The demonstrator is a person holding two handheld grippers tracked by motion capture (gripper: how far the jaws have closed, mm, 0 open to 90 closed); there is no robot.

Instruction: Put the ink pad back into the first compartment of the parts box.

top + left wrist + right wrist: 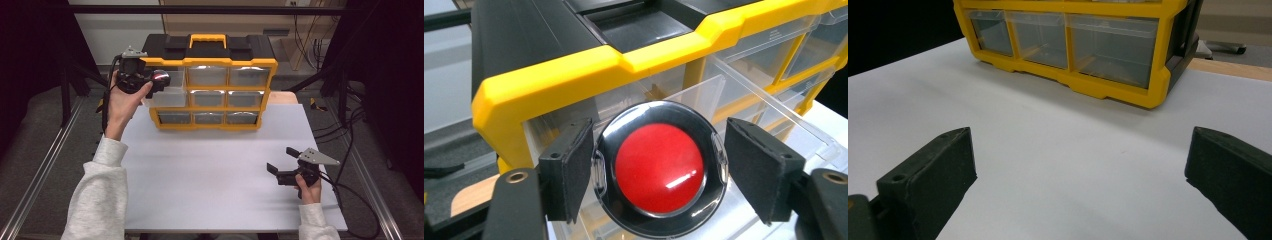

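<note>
1. Red-centred round disc [659, 170] — black rim, glossy clear cover — sits between the two pads of the left tool [659, 167], low in the middle of the left gripper view. The pad on the picture's left touches its rim; the pad on the right stands just off it, so I cannot tell whether the tool is clenched on the disc or letting it go.

2. In the high view the left tool [159, 78] is at the upper left, held up beside the top-left drawer [167, 95] of the yellow organiser [210, 90]. That clear drawer is pulled out toward the person, which is likely why the disc hangs right over its open mouth — it looks bound for that compartment, or just lifted from it.

3. The left hand [122, 102] grips the tool from below, keeping the disc's face toward the camera.

4. The right tool [284, 161] rests released at the lower right of the high view, jaws spread wide above the bare white worktop [215, 175]. It is well apart from the organiser, probably parked clear of the work.
</note>
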